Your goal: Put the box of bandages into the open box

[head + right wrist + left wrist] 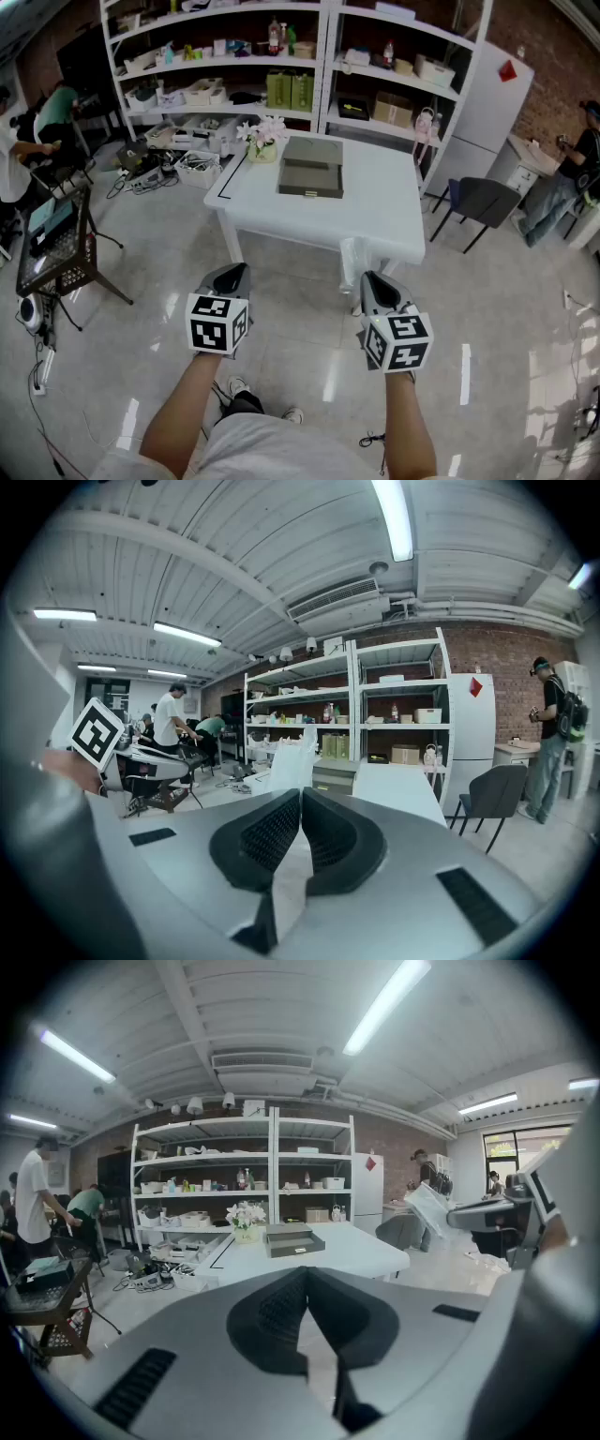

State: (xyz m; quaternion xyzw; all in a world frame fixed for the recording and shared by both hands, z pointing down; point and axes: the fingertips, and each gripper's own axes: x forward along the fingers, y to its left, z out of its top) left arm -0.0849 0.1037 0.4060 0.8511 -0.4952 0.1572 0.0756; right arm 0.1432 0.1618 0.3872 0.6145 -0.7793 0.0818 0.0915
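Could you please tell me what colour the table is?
The table is white, clearest in the head view.

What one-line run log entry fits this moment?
phase: standing back from table | left gripper: fingers shut, empty | right gripper: fingers shut, empty | grey box: on white table, not reached

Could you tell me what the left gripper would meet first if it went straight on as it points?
The left gripper would probably meet the white table at its near edge, short of the grey box; nothing shows between, though depth is unclear.
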